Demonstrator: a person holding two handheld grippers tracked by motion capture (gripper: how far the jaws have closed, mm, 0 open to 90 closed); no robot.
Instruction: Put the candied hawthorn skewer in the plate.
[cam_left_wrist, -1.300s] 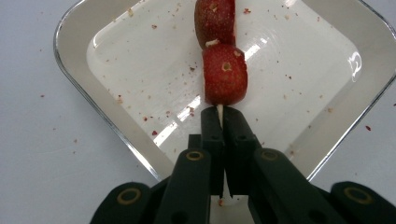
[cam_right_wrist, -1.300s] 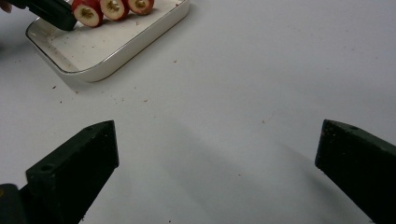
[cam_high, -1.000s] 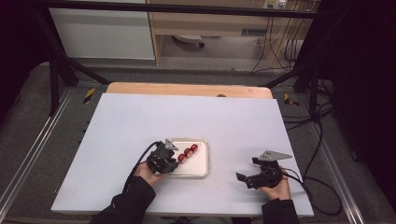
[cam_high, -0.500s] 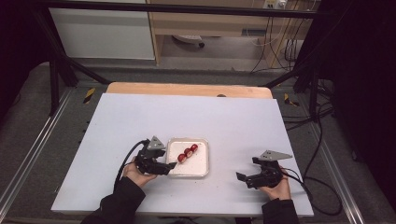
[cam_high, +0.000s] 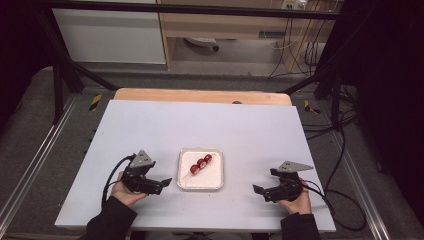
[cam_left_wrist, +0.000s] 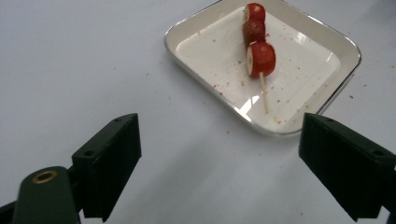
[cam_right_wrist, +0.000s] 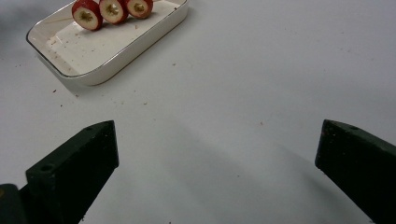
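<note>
A small white square tray (cam_high: 212, 178) lies at the middle of the white table, toward the near side. On it rests a wooden skewer (cam_high: 201, 163) threaded with three red fruit slices. My left gripper (cam_high: 162, 185) sits on the table just left of the tray, open and holding nothing. In the left gripper view the left gripper (cam_left_wrist: 219, 137) has its jaws wide apart, and the skewer (cam_left_wrist: 256, 39) lies ahead in the tray (cam_left_wrist: 219, 51). My right gripper (cam_high: 263, 185) rests open well to the tray's right. In the right gripper view the right gripper (cam_right_wrist: 217, 144) faces bare table, with the tray (cam_right_wrist: 93, 44) and skewer (cam_right_wrist: 112, 10) far off.
Fine reddish crumbs speckle the tray and the table around it. The white tabletop (cam_high: 200, 125) stretches bare behind the tray. A wooden board edge (cam_high: 200, 95) runs along the far side. Black frame bars and cables stand beyond the table.
My left gripper has drawn back leftward from the tray's left edge, leaving the skewer in the tray. The right gripper has stayed in place.
</note>
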